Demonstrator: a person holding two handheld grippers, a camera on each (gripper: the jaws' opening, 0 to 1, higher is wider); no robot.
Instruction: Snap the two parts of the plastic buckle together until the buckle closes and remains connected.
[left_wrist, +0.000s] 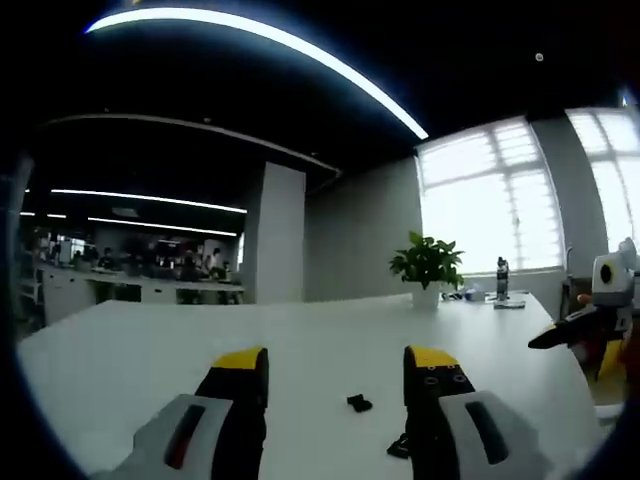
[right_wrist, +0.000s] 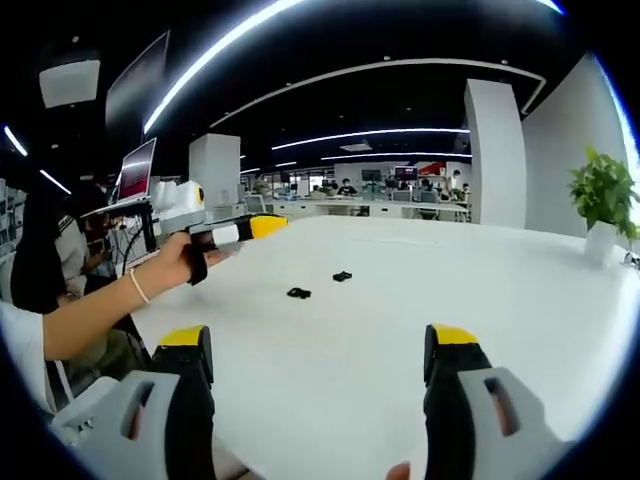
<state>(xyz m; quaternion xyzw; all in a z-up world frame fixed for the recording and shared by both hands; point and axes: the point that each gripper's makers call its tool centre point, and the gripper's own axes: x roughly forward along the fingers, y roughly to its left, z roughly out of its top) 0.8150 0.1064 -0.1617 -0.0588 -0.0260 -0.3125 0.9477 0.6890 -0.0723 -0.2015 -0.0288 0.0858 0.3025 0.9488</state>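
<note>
Table (right_wrist: 420, 330): white, bearing both black buckle halves, well apart.
Left gripper (left_wrist: 337, 375): jaws wide, empty.
Right gripper (right_wrist: 320, 350): jaws wide, empty.
Nearer half (right_wrist: 298, 293): likely light, rigid, slick; pinch its flat sides.
Farther half (right_wrist: 342, 276): likewise.

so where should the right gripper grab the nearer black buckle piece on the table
Take the nearer buckle piece across its narrow width, coming down from above. It lies flat and low on the white table, so a side approach would likely scrape the top. It lies apart from the other buckle piece, leaving room for the open right gripper. Its plug or socket end is too small to tell.
</note>
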